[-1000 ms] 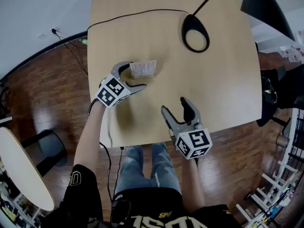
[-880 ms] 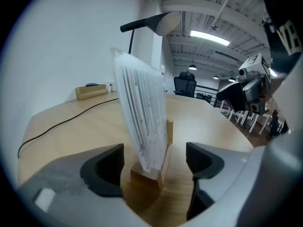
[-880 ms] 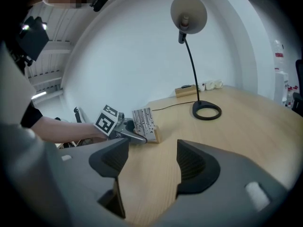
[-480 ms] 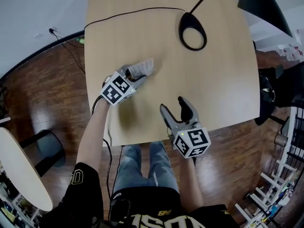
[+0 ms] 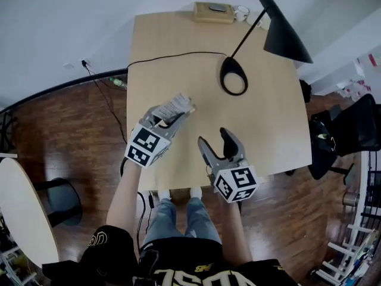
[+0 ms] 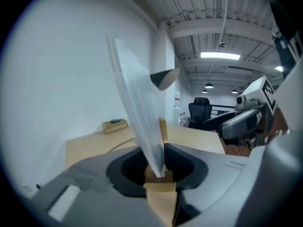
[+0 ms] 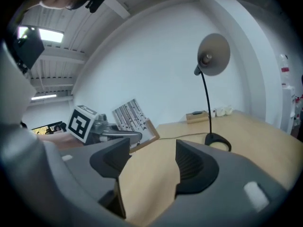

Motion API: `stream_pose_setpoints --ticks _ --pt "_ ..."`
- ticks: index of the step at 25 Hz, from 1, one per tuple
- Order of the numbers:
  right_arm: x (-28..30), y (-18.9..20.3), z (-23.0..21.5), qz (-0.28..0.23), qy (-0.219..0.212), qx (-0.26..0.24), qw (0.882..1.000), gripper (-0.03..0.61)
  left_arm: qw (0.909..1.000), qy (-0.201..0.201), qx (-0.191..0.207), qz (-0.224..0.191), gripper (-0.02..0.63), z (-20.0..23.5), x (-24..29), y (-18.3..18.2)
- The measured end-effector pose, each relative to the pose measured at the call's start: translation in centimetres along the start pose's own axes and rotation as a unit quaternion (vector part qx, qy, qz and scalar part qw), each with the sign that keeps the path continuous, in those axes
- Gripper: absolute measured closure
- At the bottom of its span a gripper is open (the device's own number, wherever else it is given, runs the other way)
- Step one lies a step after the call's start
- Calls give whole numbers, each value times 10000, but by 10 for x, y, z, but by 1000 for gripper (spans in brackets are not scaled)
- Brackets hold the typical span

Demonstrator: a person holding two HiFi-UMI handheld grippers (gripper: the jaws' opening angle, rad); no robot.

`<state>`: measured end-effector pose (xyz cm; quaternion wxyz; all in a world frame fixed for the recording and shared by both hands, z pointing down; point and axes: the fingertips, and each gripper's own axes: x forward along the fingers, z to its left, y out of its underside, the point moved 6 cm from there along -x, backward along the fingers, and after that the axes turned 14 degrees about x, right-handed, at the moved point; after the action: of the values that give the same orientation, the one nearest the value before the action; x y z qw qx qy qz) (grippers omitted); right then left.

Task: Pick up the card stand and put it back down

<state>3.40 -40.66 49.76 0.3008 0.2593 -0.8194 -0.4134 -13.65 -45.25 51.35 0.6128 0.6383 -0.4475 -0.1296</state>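
The card stand (image 5: 177, 106) is a small wooden base holding a clear sleeve with a printed card. My left gripper (image 5: 172, 117) is shut on it and holds it in the air above the light wooden table (image 5: 268, 118). In the left gripper view the sleeve (image 6: 137, 108) rises tilted out of the wooden base (image 6: 160, 181), pinched between the jaws. My right gripper (image 5: 215, 139) hovers near the table's front edge. Its jaws have just been closing a little and stand open with nothing between them. The right gripper view shows the held stand (image 7: 130, 117) at its left.
A black desk lamp has its base (image 5: 233, 76) mid-table and its shade (image 5: 283, 28) over the back right corner. A black cable (image 5: 166, 57) crosses the table. A small wooden box (image 5: 212, 12) sits at the far edge. Black chairs (image 5: 351, 130) stand right.
The left jaws closed on the card stand and lifted it off the table. Both grippers rose, and the right jaws narrowed slightly.
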Motion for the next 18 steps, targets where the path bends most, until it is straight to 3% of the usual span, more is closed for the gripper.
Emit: stream_pose_setpoints --ticks 4,8,13,18 --pt "-13 -40 33 -534 -246 -267 9979 267 9932 -1111 201 -278 499 11 -67 -53" --pt "-38 -75 58 -1301 -91 -455 9904 267 9795 -1941 8 -539 499 -3 -130 -86" --pt "-62 -106 89 -1780 4 -579 9823 267 9595 -2732 -191 -661 499 -31 -189 -98" --pt "-70 -116 118 -1850 -207 -596 9807 267 9375 -3407 -356 -604 500 -47 -225 -93"
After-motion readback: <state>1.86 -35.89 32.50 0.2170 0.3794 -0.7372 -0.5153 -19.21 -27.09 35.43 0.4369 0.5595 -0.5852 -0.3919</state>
